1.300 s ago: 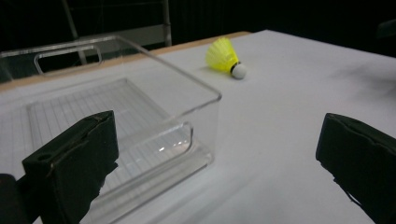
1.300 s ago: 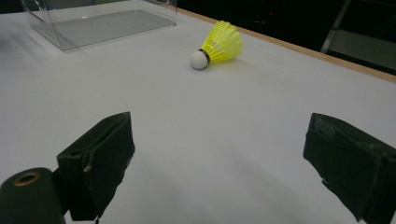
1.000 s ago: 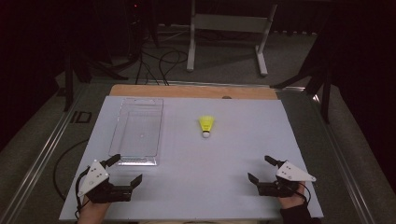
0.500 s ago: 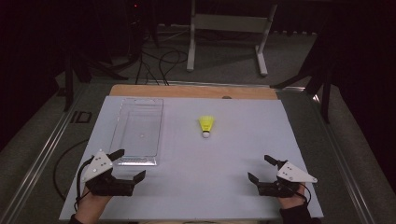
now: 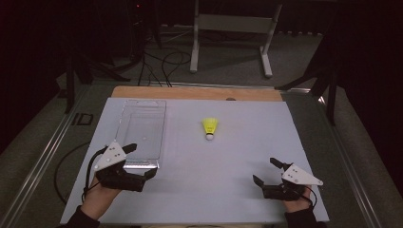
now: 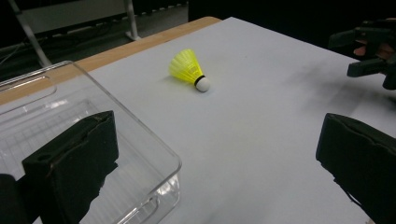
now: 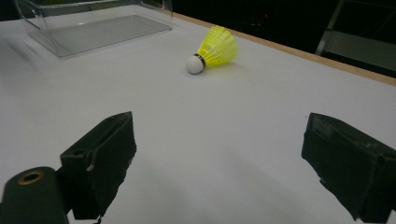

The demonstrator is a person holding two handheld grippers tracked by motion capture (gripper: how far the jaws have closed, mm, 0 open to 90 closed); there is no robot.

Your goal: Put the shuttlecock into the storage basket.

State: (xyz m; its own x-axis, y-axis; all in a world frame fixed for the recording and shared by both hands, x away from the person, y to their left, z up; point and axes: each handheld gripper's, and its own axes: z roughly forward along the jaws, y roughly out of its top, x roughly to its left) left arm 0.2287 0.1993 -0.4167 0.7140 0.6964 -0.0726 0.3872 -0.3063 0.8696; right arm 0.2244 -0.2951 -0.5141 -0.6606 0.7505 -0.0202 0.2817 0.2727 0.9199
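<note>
- The yellow birdie lies on its side in the middle of the white counter. Its white round tip points toward the person, and its yellow skirt points away.
- Nothing touches the birdie. It lies well apart from both tools.
- A clear box sits to the left of the birdie, near it but not touching. The box has nothing in it and no lid on top.
- The left tool is at the near end of the box. Its jaws stand wide apart and hold nothing. In the left gripper view one jaw looks to be over the box corner.
- The right tool rests low near the front right of the counter. Its jaws are spread wide too, with nothing between them.
- The job looks like putting the birdie into the box, and it has not really started.
- To do it well, one tool should go to the birdie with its jaws wide.
- It may be best to pinch the hard white tip, or the skirt very softly. The skirt is thin and could bend.
- The birdie is round and light, so a bump could make it roll away. The tool should come down slowly and close gently.
</note>
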